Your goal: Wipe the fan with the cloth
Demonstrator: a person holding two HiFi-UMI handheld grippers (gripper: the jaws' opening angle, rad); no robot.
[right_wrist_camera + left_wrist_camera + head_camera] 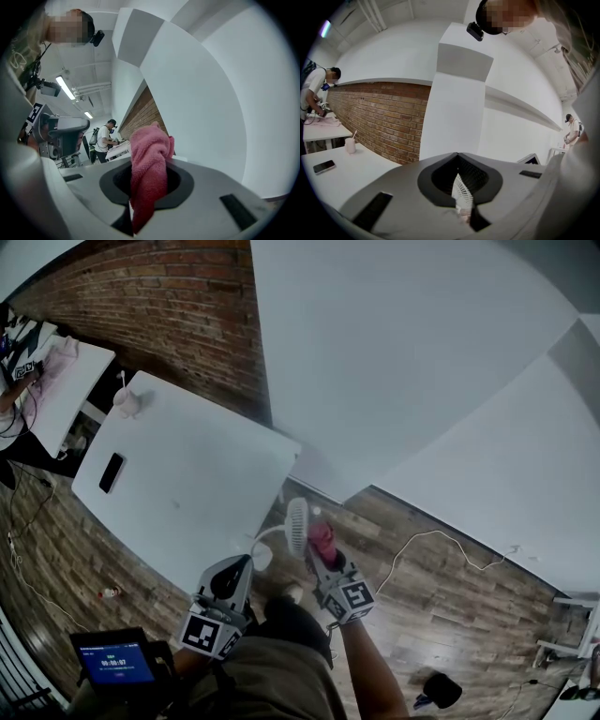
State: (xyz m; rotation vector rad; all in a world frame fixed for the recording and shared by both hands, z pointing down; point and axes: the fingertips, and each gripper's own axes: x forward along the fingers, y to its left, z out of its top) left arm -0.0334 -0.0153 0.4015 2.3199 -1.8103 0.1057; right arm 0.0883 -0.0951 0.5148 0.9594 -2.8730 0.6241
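Two grippers I steer: left gripper (246, 566) clamped shut on the small white plastic fan (297, 525), whose grille stands just left of the pink towelling cloth (322, 538) pinched by right gripper (324, 555).

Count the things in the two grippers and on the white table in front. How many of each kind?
fan: 1
pink cloth: 1
phone: 1
cup with a straw: 1
Total: 4
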